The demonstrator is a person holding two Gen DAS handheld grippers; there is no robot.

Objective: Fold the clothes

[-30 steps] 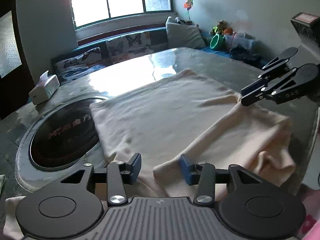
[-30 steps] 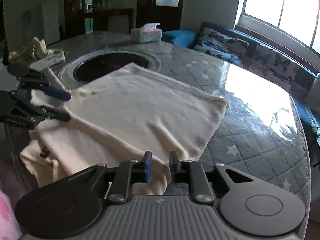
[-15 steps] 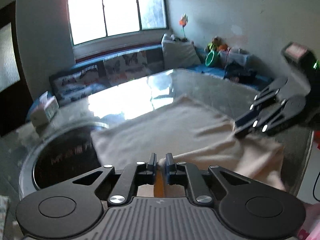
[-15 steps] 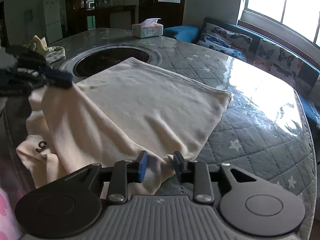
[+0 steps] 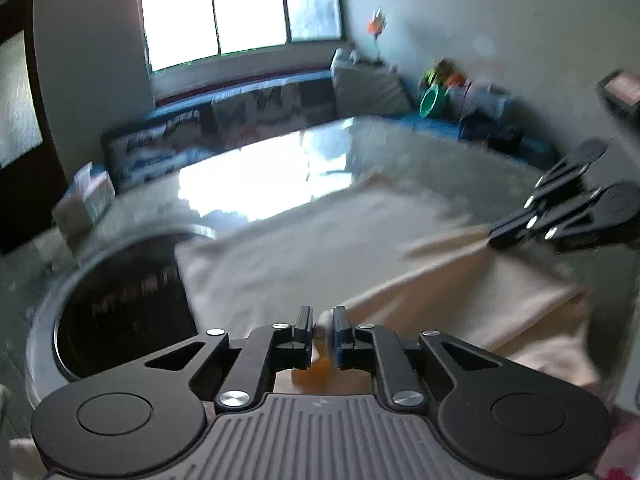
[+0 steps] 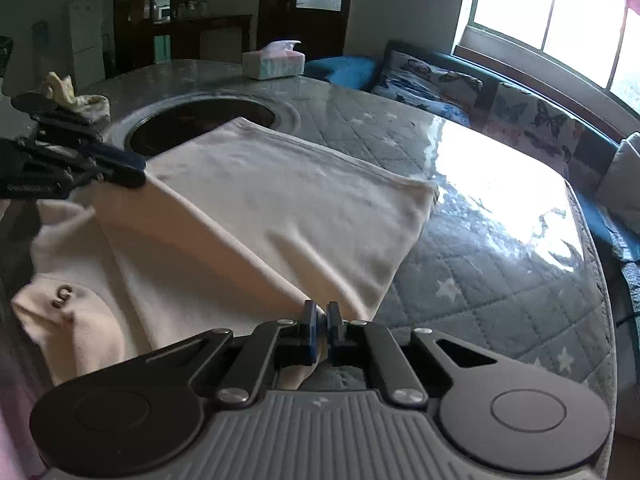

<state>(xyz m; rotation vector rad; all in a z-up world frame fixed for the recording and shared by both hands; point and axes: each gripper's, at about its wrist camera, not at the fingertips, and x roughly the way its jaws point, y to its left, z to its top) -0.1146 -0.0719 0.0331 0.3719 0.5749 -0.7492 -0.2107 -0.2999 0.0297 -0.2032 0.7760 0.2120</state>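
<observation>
Both grippers' fingers (image 5: 304,326) (image 6: 334,316) pinch the cream garment's (image 6: 260,216) raised fold

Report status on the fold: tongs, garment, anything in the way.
Left tongs shut on cream garment edge. Right tongs shut on same edge, fabric lifted taut between them. Tissue box far off, nothing blocking.

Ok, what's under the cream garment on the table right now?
The cream garment lies on the grey quilted table cover, and its far corner overlaps the rim of the round dark recess. Whatever else sits beneath the cloth is covered.
</observation>
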